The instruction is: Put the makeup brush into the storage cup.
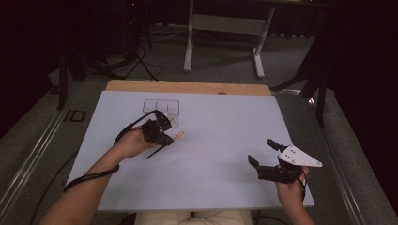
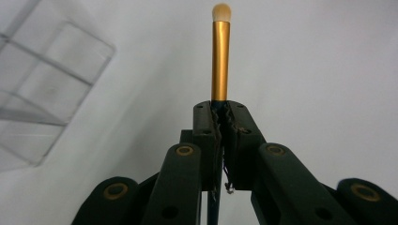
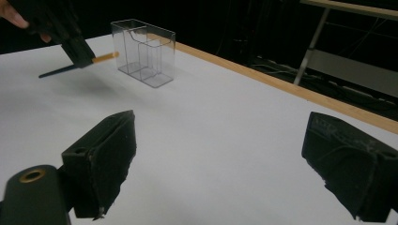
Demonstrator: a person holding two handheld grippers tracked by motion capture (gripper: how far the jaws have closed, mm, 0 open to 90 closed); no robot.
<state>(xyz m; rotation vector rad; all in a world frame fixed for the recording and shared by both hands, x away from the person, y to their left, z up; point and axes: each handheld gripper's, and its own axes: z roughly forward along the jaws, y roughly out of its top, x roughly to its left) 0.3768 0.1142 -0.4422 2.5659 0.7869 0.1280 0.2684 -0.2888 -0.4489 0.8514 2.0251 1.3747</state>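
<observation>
We see the left gripper (image 1: 165, 129) clamped tight on a makeup brush (image 2: 220, 51), held clear of the white table (image 1: 216, 140) just beside the clear organizer (image 3: 143, 51); the grip sits at the junction of gold ferrule and dark handle; we judge the brush light, stiff, its metal smooth and prone to slip or swivel, the soft tip best left untouched; the right gripper (image 1: 264, 152) rests well apart, jaws wide and empty.
</observation>
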